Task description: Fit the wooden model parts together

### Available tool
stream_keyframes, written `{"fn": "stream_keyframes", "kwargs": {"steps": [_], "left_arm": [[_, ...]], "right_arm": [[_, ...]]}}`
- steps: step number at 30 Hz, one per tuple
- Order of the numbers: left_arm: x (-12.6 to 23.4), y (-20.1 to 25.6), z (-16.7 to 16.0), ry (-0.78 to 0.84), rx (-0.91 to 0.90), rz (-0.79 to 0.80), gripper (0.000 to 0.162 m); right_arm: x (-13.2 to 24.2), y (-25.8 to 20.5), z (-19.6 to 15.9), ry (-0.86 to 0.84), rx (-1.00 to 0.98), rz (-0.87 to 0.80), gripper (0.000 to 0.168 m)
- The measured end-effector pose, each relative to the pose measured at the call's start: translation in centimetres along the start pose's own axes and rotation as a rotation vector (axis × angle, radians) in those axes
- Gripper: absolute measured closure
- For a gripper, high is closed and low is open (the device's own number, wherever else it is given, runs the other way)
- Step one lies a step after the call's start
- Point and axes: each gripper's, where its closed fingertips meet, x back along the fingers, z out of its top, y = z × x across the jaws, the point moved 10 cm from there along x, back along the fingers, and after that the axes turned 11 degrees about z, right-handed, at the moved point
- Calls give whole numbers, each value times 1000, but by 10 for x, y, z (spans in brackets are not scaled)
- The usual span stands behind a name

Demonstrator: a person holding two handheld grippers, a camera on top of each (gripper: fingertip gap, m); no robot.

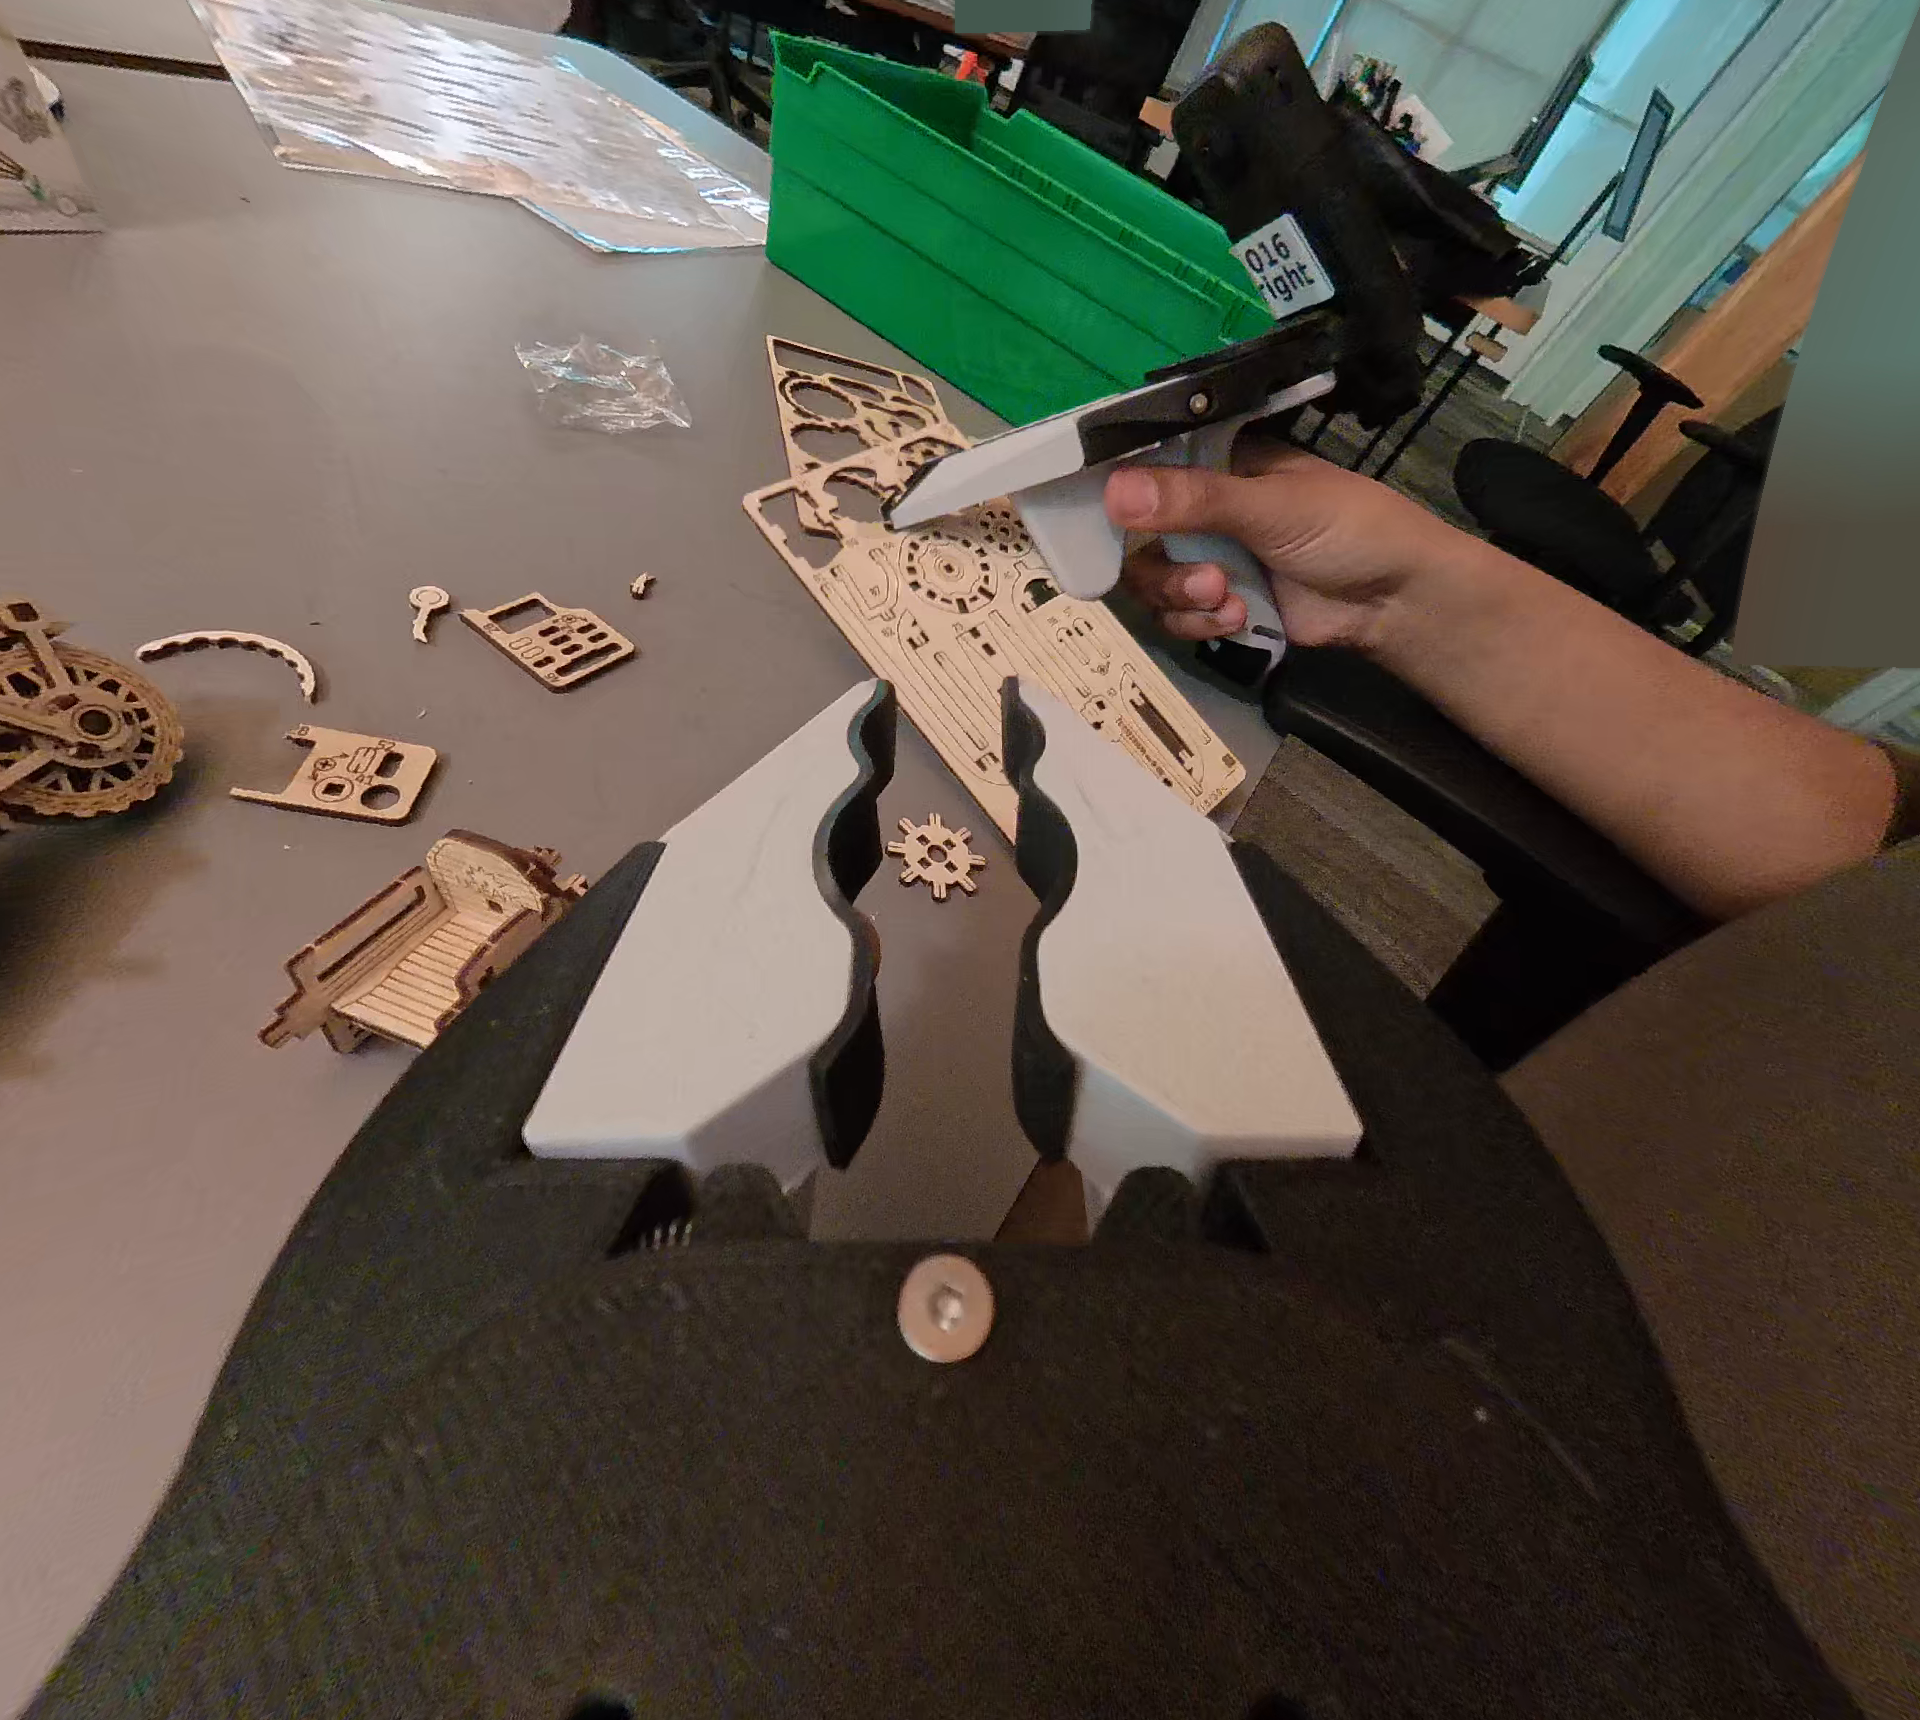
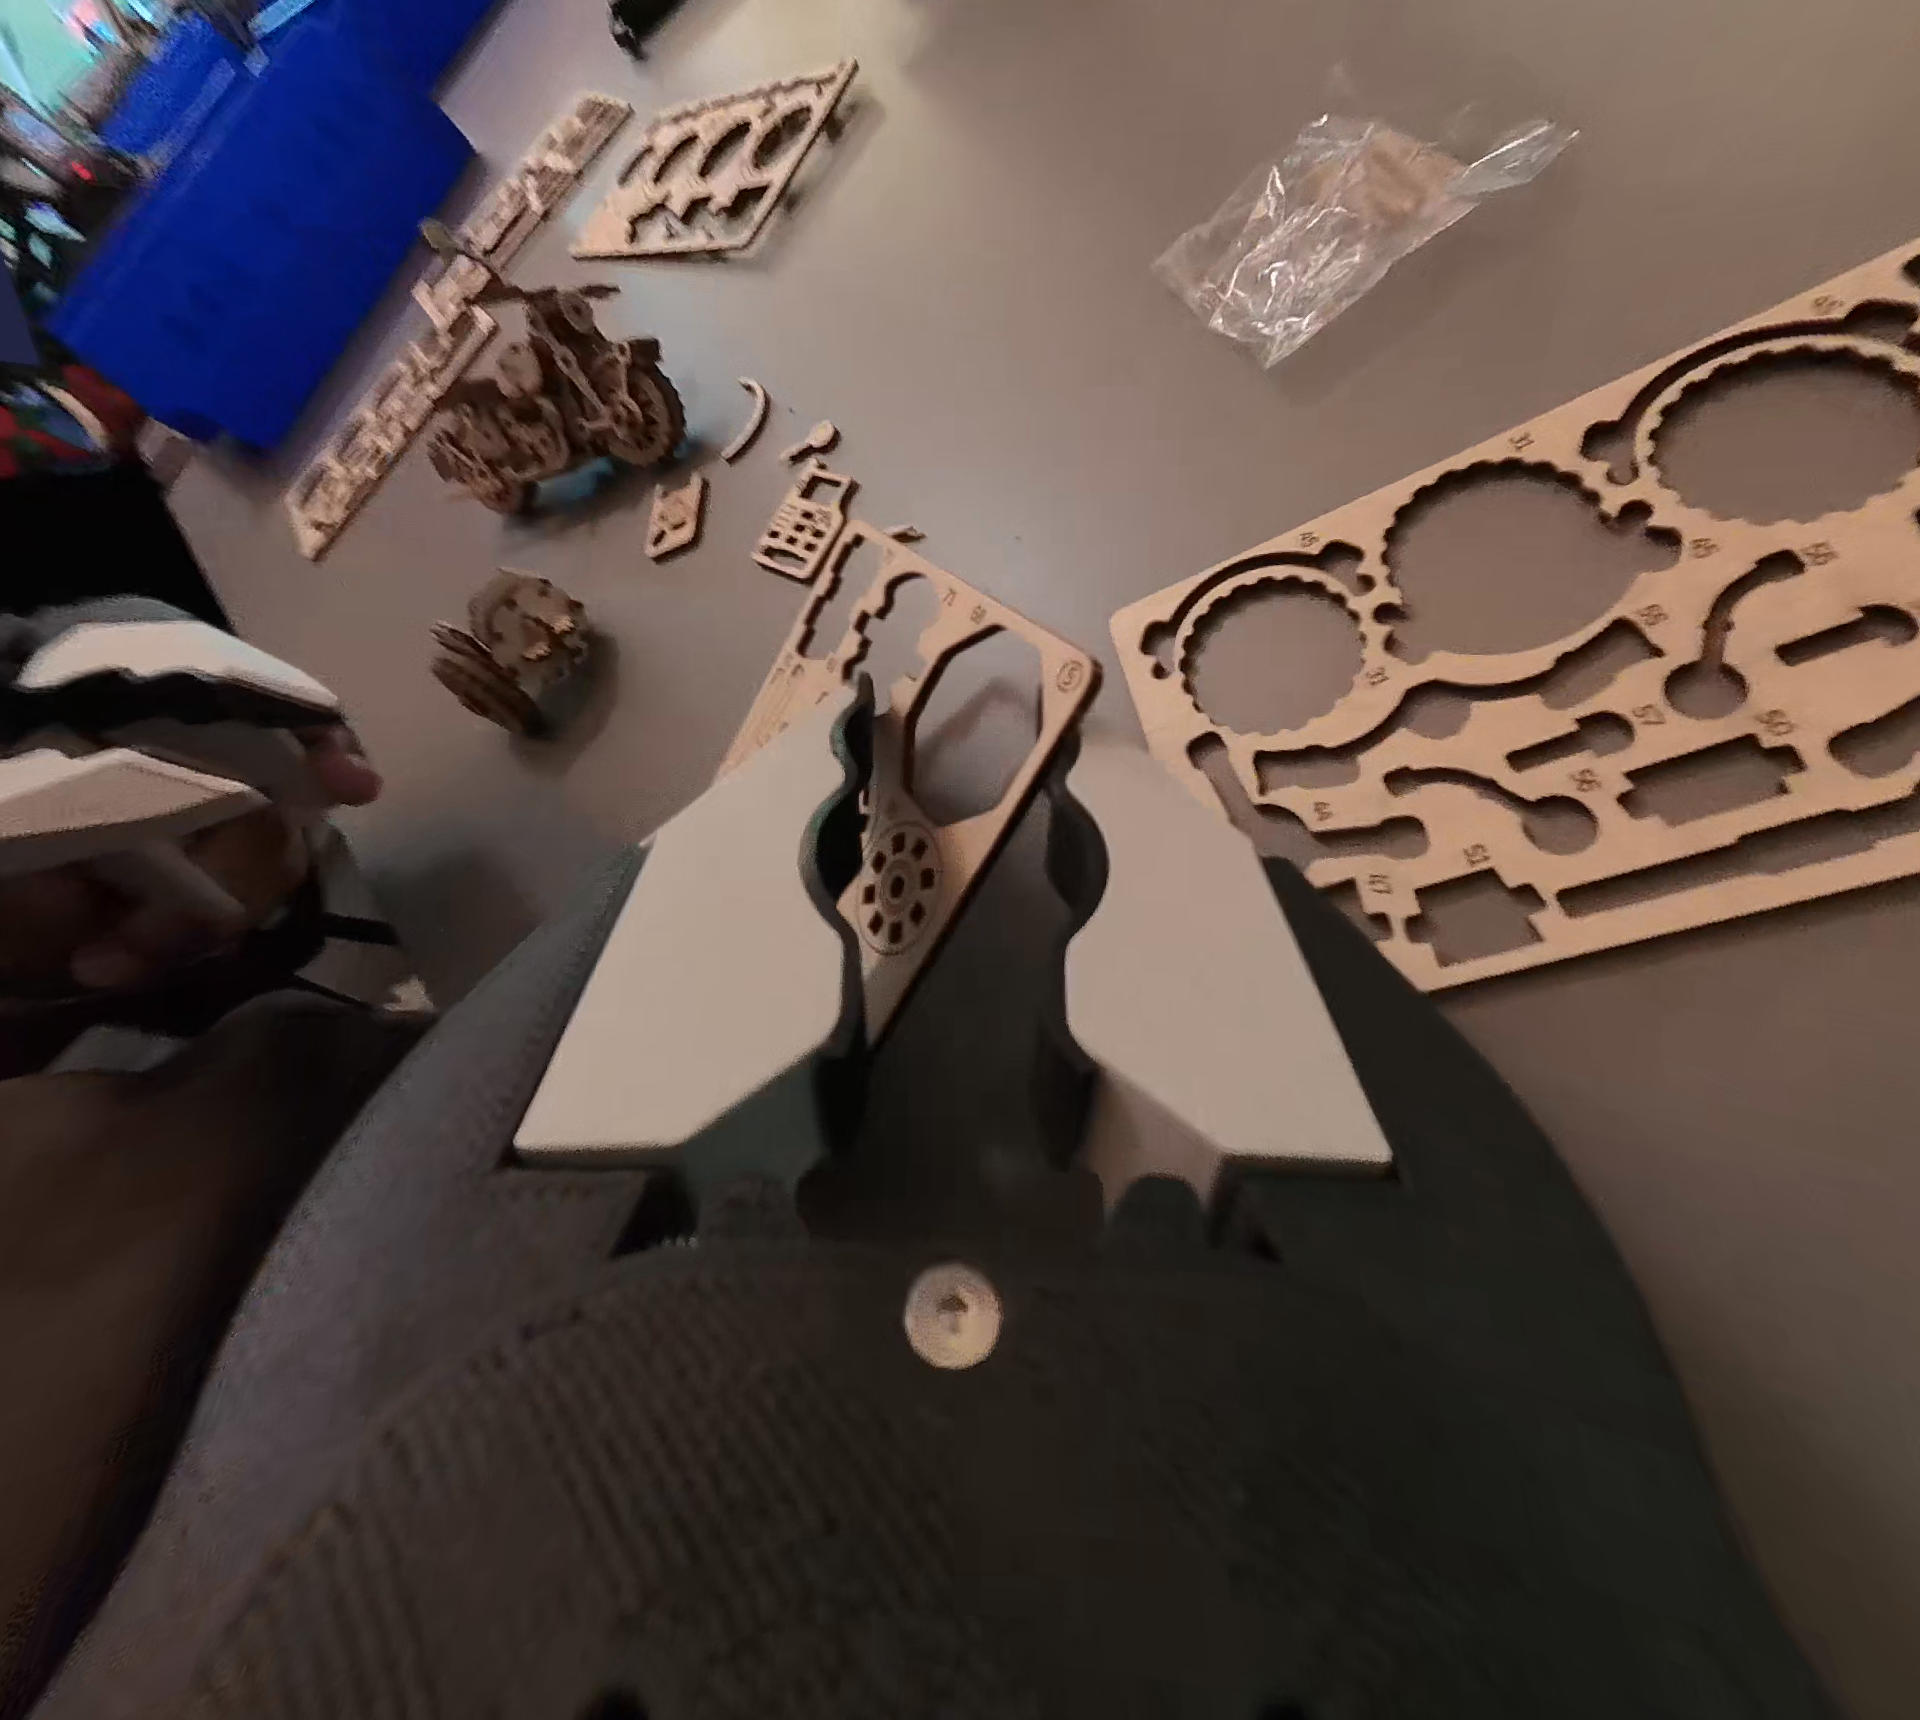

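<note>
Right wrist view: your right gripper [image 2: 951, 725] pinches a pale laser-cut plywood parts sheet [image 2: 940, 735], tilted; your left gripper [image 1: 940, 704] is spread above a small wooden gear [image 1: 935, 855].

Counter [image 1: 312, 340]: flat matte grey, unpatterned. Storage bin [image 1: 966, 247]: saturated green with ridged horizontal bands. Left gripper [image 1: 940, 714]: pale grey fingers [image 1: 727, 974] lined with black wavy-edged pads, black body. Right gripper [image 2: 956, 735]: same grey and black; its label tag is white. Wooden parts sheet [image 1: 997, 631]: pale blond ply, laser-cut outlines burnt dark brown, gear and slot motifs. Emptied sheet [image 2: 1558, 652]: same blond, scalloped round cut-outs showing grey through. Small cog [image 1: 935, 855]: tan, spoked. Model seat [image 1: 416, 953]: blond, fine parallel slat lines, darker brown edges. Motorcycle model [image 2: 561, 403]: brown. Plastic bag [image 2: 1351, 216]: clear, glinting. Blue panels [image 2: 260, 216] behind.
</note>
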Motion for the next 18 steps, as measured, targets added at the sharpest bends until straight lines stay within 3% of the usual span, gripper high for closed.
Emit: {"fn": "stream_keyframes", "kwargs": {"steps": [18], "left_arm": [[5,2,0,15,-45,19,146]], "right_arm": [[3,-9,-5,-144,170,-110,118]]}}
